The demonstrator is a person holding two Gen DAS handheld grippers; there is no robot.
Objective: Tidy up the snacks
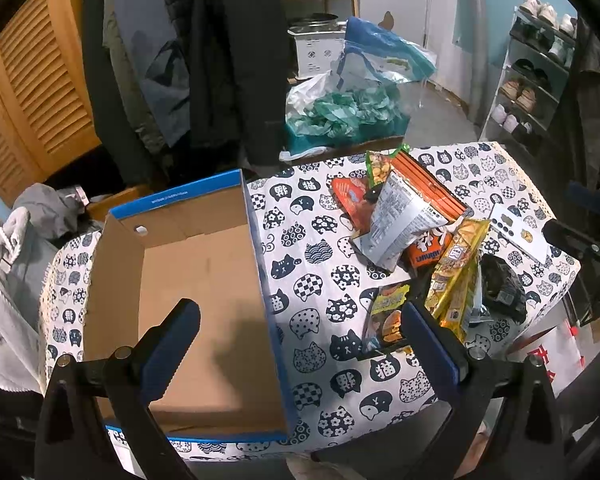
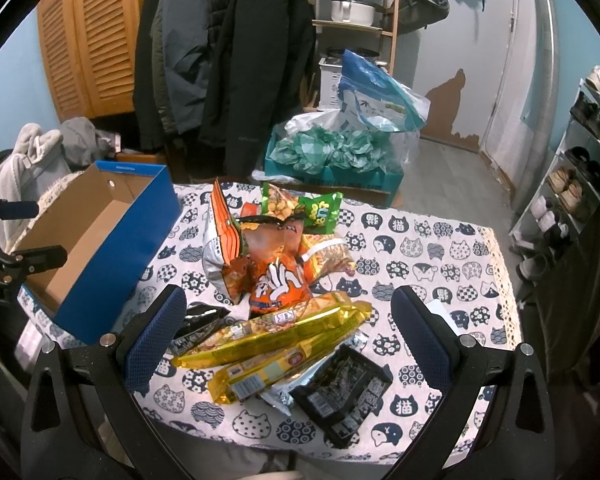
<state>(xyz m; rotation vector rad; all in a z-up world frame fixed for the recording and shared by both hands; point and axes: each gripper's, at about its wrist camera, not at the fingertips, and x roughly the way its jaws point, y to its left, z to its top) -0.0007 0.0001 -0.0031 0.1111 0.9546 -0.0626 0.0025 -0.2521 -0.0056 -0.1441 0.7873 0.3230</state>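
Observation:
An empty blue cardboard box (image 1: 204, 280) stands open on the left of the table; it also shows in the right wrist view (image 2: 112, 240). A pile of snack packets lies to its right: gold packets (image 2: 276, 336), an orange bag (image 2: 280, 280), a green bag (image 2: 300, 208), a black packet (image 2: 340, 392) and a silver bag (image 1: 400, 220). My left gripper (image 1: 300, 320) is open and empty, above the box's right wall. My right gripper (image 2: 288, 312) is open and empty, its fingers either side of the gold packets, above them.
The table (image 1: 320, 240) wears a cat-print cloth, its near edge just below the grippers. Behind it stand a box of green bags (image 2: 332, 152), hanging coats (image 2: 240, 60) and wooden shutters (image 1: 32, 80). A shoe rack (image 2: 580, 168) stands at the right. A white card (image 1: 520, 232) lies beside the pile.

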